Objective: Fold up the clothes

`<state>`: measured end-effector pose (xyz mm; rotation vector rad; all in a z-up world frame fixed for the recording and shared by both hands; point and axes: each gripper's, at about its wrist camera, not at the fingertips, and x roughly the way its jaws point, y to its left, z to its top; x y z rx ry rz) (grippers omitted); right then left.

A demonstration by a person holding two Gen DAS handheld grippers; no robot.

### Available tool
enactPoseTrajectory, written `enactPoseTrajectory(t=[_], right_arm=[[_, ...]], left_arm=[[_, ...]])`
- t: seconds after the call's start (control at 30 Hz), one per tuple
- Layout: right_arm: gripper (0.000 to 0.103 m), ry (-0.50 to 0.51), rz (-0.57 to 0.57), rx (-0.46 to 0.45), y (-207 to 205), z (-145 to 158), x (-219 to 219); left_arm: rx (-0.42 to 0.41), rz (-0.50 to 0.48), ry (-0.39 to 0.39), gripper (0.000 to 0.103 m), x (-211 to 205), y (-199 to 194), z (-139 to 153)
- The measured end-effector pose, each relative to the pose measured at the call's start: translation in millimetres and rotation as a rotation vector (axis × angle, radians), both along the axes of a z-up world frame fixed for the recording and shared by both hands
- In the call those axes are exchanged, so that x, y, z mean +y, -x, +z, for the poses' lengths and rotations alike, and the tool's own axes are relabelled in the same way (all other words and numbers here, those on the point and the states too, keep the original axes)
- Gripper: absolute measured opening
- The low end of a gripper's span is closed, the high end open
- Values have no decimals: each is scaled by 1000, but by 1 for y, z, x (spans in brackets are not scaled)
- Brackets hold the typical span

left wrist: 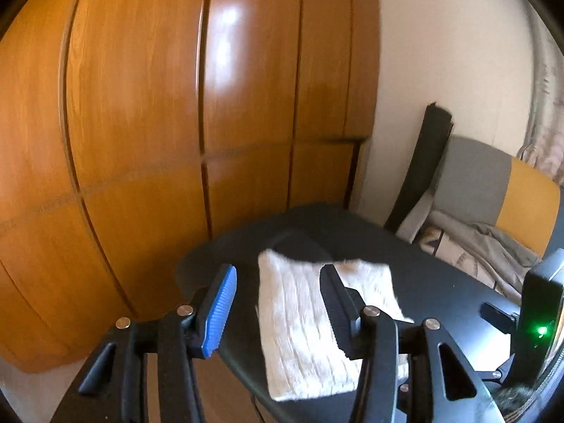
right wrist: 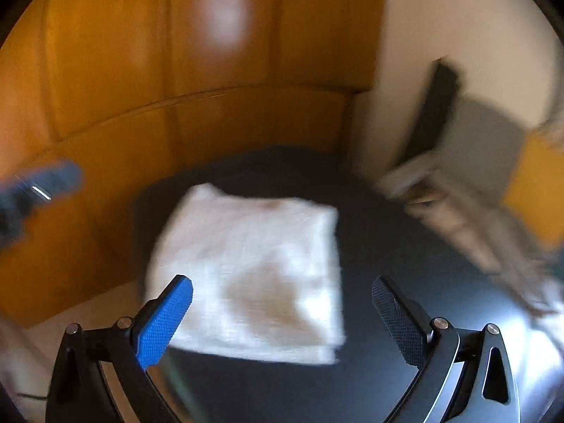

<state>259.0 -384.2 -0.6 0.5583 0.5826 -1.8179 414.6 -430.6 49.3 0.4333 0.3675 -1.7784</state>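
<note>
White ribbed cloth lies folded square on my dark table, so my left gripper and right gripper hang released above it.

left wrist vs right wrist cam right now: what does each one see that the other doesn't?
Left wrist only: the left gripper close up, jaws open and empty, and a black device with a green light at the right edge.

Right wrist only: the right gripper, jaws open and empty, the whole outline of the folded white cloth, and a blurred dark gripper shape at the left edge.

Both: the cloth lying on the dark table, the wooden wardrobe, the grey and yellow chair. The right view is motion-blurred.
</note>
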Motion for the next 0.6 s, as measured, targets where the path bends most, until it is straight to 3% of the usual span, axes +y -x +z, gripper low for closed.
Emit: enactPoseTrajectory(t=[0.13, 0.17, 0.47, 0.6], right_arm=[[103, 83, -52, -38, -1, 25, 32], [103, 79, -60, -33, -3, 28, 37], [103, 65, -48, -52, -13, 10, 31], [103, 59, -35, -32, -19, 8, 31]], left_arm=[[-154, 25, 114, 43, 10, 16, 14], [-161, 38, 117, 42, 10, 16, 15], [-5, -66, -10, 33, 1, 5, 11], [-28, -53, -30, 33, -1, 9, 5]])
